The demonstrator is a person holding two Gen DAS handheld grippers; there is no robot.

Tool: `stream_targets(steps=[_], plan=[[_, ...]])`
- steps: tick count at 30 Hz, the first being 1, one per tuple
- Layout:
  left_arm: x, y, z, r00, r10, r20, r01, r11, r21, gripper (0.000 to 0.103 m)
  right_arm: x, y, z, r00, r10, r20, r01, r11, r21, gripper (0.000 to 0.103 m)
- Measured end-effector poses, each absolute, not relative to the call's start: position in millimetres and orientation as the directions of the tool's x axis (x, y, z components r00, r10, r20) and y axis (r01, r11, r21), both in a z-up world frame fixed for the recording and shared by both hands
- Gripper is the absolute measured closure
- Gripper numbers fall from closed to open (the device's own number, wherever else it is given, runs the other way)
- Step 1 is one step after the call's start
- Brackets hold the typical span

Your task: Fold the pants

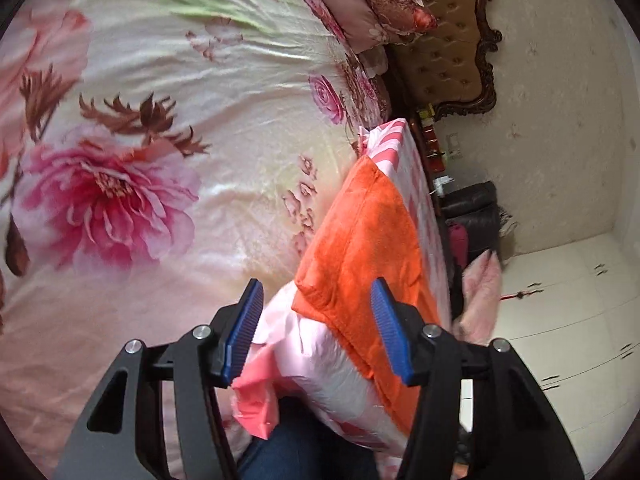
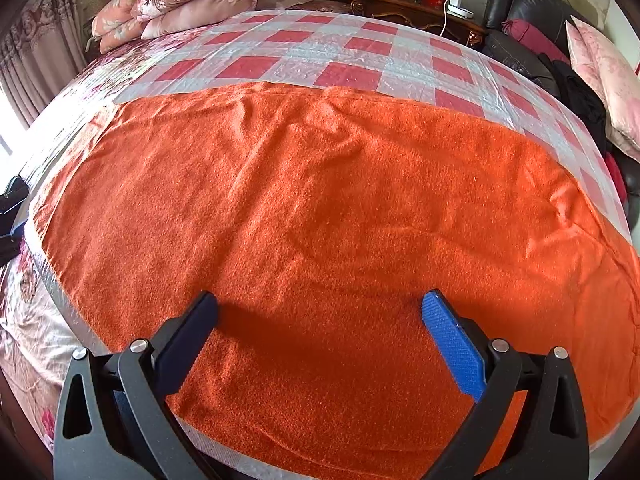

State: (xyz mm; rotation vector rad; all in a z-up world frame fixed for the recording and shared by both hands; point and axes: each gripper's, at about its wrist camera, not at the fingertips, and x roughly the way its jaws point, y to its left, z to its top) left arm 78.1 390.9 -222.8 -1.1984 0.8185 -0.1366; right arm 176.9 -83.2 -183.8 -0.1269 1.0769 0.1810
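Observation:
The orange fleece pants (image 2: 320, 200) lie spread flat over a pink-and-white checked plastic sheet (image 2: 340, 52) on the bed. My right gripper (image 2: 320, 298) hovers open just over the near part of the cloth, with nothing between its fingers. In the left wrist view the scene is rolled sideways. My left gripper (image 1: 316, 286) stands open at the pants' edge (image 1: 360, 240). A corner of the orange cloth and the crumpled sheet (image 1: 320, 360) sit between the blue pads (image 1: 244, 332) without being pinched. The left gripper also shows as a dark shape (image 2: 12, 208) at the left edge of the right wrist view.
A floral bedspread (image 1: 160, 120) covers the bed beside the sheet. Pillows (image 2: 180, 0) pile at the tufted headboard (image 1: 452, 40). A wooden nightstand (image 2: 400, 0) with bottles and a black sofa (image 2: 520, 8) with cushions stand to the right. A person's jeans-clad leg (image 1: 300, 440) is below the left gripper.

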Motion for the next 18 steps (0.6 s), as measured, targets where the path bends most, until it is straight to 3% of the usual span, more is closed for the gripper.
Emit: stream_targets(steps=[1, 4, 13, 15, 18], plan=[[78.4, 390.4, -227.4, 0.720, -0.520, -0.459, -0.308, 0.353, -0.883, 0.048, 176.8, -83.4, -183.6, 0.462, 0.085, -0.883, -0.208, 0.978, -0.014, 0.005], [83.5, 386.8, -228.8, 0.729, -0.532, -0.431, -0.290, 0.331, -0.898, 0.084, 176.5, -83.2, -183.4, 0.460, 0.081, -0.884, -0.205, 0.979, -0.017, 0.005], [93.9, 372.9, -179.2, 0.724, -0.378, -0.577, -0.304, 0.576, -0.759, 0.093, 176.9, -83.6, -184.0, 0.455, 0.081, -0.887, -0.203, 0.979, -0.015, 0.005], [95.5, 361.9, -162.0, 0.714, -0.308, -0.628, -0.313, 0.663, -0.680, 0.094, 177.1, -83.7, -184.0, 0.451, 0.082, -0.889, -0.204, 0.979, -0.013, 0.005], [102.5, 331.3, -130.7, 0.680, -0.143, -0.719, -0.322, 0.823, -0.468, 0.094, 177.3, -86.2, -182.8, 0.433, 0.086, -0.897, -0.194, 0.981, 0.000, 0.005]])
